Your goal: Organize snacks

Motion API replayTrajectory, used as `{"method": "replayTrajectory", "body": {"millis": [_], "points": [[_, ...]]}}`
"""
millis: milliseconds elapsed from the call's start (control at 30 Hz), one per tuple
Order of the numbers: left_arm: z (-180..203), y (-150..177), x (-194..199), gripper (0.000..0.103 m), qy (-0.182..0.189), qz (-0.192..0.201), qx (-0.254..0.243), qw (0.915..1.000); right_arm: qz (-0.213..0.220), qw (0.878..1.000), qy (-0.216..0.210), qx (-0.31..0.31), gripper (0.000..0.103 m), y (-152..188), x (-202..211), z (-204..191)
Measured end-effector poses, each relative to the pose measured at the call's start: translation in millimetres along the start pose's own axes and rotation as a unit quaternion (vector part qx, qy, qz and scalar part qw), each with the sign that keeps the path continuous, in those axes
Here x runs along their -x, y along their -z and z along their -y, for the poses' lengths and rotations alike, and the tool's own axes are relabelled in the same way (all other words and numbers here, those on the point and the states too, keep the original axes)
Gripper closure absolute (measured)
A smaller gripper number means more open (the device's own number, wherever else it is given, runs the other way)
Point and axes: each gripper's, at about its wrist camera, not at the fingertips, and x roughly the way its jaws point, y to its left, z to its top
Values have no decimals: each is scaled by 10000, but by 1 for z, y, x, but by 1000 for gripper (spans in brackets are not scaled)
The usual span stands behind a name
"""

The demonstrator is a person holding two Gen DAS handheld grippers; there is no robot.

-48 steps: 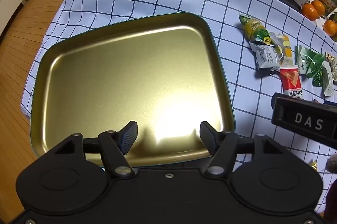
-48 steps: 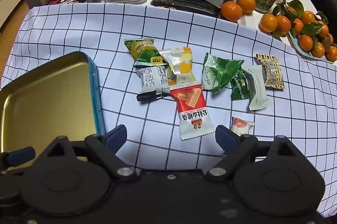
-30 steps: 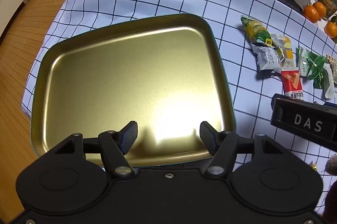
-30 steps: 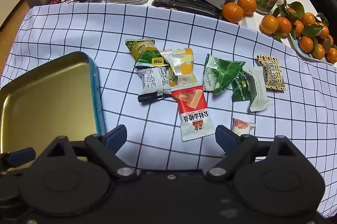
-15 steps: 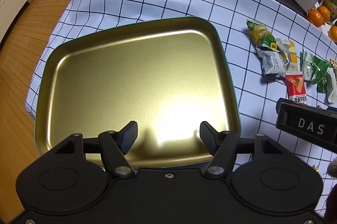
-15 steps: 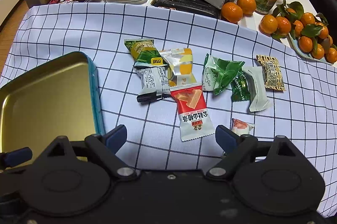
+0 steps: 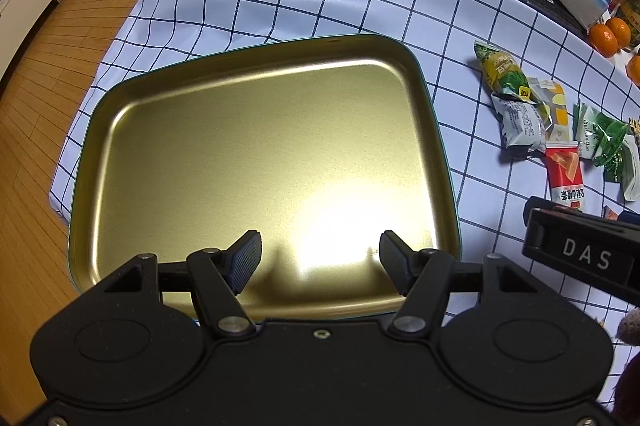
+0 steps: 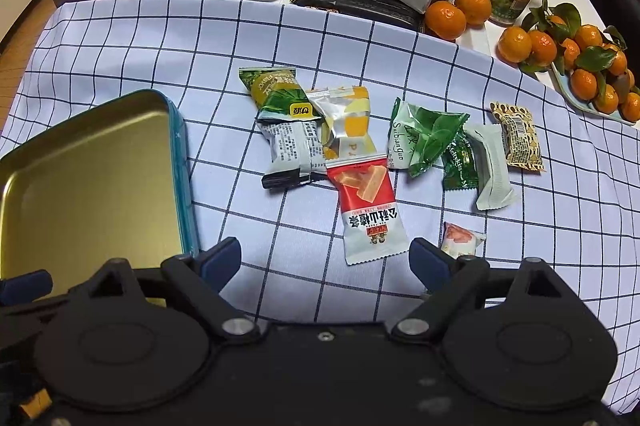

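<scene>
Left tool (image 7: 320,252) released, now farther back over gold tray (image 7: 248,154); right tool (image 8: 325,260) released, unmoved before red snack packet (image 8: 370,210) at frame centre.

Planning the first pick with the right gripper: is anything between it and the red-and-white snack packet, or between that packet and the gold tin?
Nothing visible. The right gripper is open just short of the red-and-white packet, over bare checked cloth. Only cloth separates it from the tin, which holds nothing.
</scene>
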Motion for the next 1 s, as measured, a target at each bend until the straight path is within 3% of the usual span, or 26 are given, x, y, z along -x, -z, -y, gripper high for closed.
{"method": "replayTrajectory", "body": {"millis": [1000], "points": [[-1,-1,-2,40,117,-104,45,9999,-12,10000,-14,86,8,2,0,-3]]}}
